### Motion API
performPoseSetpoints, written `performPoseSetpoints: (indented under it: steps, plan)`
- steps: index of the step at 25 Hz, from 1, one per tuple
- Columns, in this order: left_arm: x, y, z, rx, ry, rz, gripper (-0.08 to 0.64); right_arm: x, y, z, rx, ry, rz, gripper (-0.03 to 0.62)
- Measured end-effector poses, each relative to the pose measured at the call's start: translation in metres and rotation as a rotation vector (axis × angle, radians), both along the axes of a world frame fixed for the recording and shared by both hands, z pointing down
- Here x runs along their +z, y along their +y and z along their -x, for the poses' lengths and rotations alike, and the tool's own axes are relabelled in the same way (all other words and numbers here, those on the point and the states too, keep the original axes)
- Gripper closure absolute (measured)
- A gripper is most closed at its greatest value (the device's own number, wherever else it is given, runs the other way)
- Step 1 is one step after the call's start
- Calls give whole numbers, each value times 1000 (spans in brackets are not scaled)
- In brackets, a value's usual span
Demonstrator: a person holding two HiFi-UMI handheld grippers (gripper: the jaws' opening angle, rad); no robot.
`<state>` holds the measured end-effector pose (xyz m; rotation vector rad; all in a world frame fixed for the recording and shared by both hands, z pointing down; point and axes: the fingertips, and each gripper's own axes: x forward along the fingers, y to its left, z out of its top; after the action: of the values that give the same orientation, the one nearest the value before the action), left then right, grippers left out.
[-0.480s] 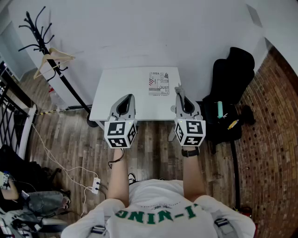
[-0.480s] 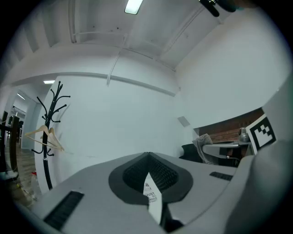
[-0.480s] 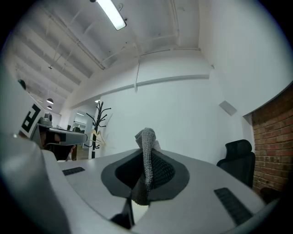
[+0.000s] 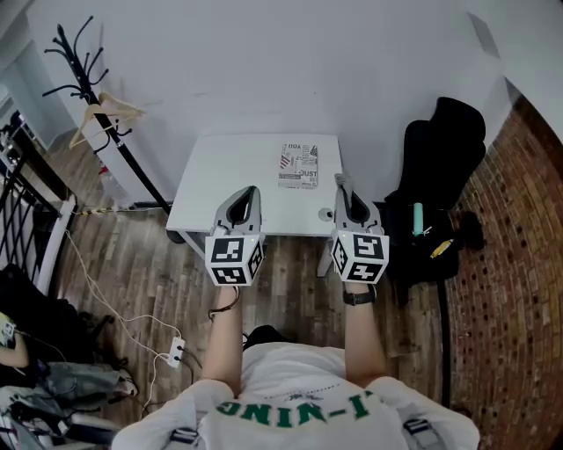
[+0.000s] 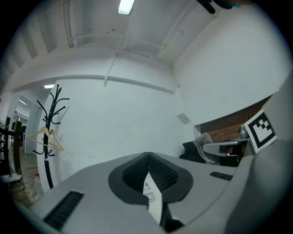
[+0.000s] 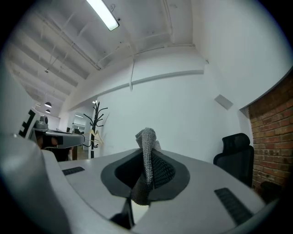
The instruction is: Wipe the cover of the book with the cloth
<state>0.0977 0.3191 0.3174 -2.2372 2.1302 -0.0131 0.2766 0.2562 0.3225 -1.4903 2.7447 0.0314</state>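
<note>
There are two grippers, the left gripper (image 4: 253,190) and the right gripper (image 4: 342,186), along with one cloth (image 6: 147,141), one book (image 4: 298,166) and one white table (image 4: 220,180). Also in view are one coat stand (image 4: 91,97), one wooden hanger (image 4: 106,112) and one black chair (image 4: 444,149). The count ends with one power strip (image 4: 177,351) and one wristwatch (image 4: 359,297).

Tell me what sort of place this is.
Probably an office or workroom. A small white table stands against a bare white wall, with a black office chair to one side and a coat stand to the other. The fluorescent ceiling strips fit that too.
</note>
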Motion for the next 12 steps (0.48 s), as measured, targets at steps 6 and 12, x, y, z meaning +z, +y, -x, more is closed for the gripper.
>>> performPoseSetpoints:
  steps: [6, 12]
  plan:
    - [12, -22, 5, -1, 18, 21, 546, 22, -25, 8, -25, 15, 57, 545]
    - [24, -89, 26, 46, 30, 22, 546, 39, -79, 33, -5, 36, 76, 545]
